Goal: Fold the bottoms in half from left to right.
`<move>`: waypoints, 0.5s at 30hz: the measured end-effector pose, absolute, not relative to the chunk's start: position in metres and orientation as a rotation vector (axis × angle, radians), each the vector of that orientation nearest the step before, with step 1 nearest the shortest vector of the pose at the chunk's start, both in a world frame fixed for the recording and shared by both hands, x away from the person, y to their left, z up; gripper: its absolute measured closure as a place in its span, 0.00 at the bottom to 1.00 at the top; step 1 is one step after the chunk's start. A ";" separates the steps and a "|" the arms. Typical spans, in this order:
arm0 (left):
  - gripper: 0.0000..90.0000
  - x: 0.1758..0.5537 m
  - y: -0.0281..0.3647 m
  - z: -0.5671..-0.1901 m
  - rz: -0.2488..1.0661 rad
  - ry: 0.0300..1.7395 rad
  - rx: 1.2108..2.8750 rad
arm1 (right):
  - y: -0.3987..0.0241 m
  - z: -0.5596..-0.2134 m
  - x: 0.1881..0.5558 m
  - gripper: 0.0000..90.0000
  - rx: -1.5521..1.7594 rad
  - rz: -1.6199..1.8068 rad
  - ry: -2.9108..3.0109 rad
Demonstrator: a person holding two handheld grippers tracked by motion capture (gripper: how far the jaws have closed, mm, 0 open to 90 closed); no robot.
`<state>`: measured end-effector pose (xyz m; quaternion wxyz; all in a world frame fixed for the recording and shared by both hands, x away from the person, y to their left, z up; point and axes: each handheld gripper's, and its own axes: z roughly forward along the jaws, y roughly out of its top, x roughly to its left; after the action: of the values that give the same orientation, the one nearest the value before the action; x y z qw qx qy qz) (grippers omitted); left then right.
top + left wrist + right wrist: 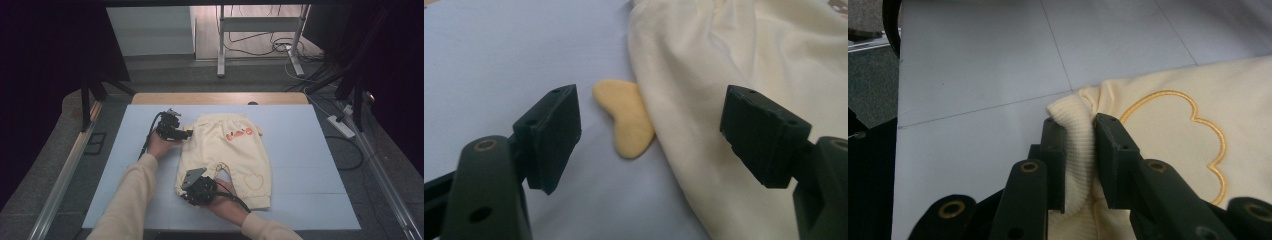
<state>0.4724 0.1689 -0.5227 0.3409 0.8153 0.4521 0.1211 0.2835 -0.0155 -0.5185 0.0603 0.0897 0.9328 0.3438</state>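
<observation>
A cream garment [230,150] with orange motifs lies flat on the pale blue mat [300,150]. My left gripper [186,132] rests at the garment's upper left edge. In the left gripper view its jaws [649,110] stand open, with a yellow ear-shaped tab [624,120] and the edge of the cloth [744,50] between them, untouched by the pads. My right gripper [186,190] sits at the garment's lower left corner. In the right gripper view it [1080,130] is shut on the ribbed cuff [1079,165], beside a yellow embroidered outline [1198,120].
The mat covers a wooden table [220,98] with metal rails along both sides. A white power strip [341,126] and cables lie on the floor at the right. A metal stand [260,25] is behind the table. Bare mat [499,50] lies left of the garment.
</observation>
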 end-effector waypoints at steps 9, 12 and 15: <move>0.28 0.479 0.166 -0.530 0.310 1.186 2.148 | -0.015 -0.520 0.283 0.83 0.276 1.042 2.822; 0.28 0.480 0.164 -0.530 0.306 1.180 2.161 | -0.016 -0.519 0.284 0.83 0.277 1.039 2.825; 0.29 0.481 0.162 -0.531 0.299 1.171 2.170 | -0.016 -0.520 0.284 0.83 0.277 1.039 2.827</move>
<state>0.4806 0.1615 -0.5308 0.3229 0.8268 0.4464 0.1139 0.2836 -0.0156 -0.5197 0.0584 0.0913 0.9331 0.3430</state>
